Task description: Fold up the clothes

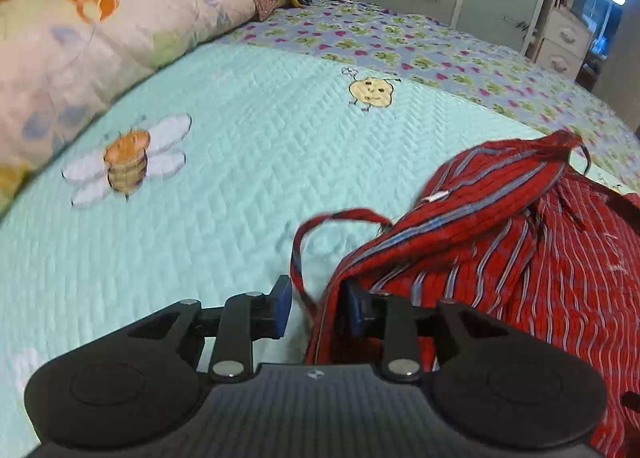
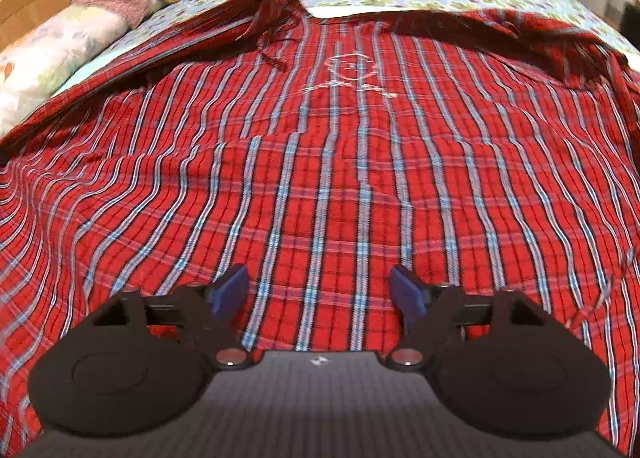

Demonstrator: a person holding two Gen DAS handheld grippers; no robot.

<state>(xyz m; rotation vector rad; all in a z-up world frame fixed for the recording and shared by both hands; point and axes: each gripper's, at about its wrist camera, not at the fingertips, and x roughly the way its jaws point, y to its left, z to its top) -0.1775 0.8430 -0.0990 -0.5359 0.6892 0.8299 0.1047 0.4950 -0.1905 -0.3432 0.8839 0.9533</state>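
Left gripper [image 1: 316, 308] low over quilt [image 1: 224, 194], jaws narrowly apart, red plaid garment [image 1: 500, 242] edge bunched at its 3 o'clock pad, grip unclear. Take the full hem before lifting. Right gripper [image 2: 322, 292] hovers level over the garment [image 2: 320, 162] spread toward 12 o'clock, jaws wide, holding nothing.

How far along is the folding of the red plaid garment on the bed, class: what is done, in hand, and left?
Done: the red plaid garment lies mostly spread on the bed quilt. In hand: the left gripper is open around a bunched edge; the right gripper hovers open over the cloth. Left: no neat fold shows yet, so all the folding.
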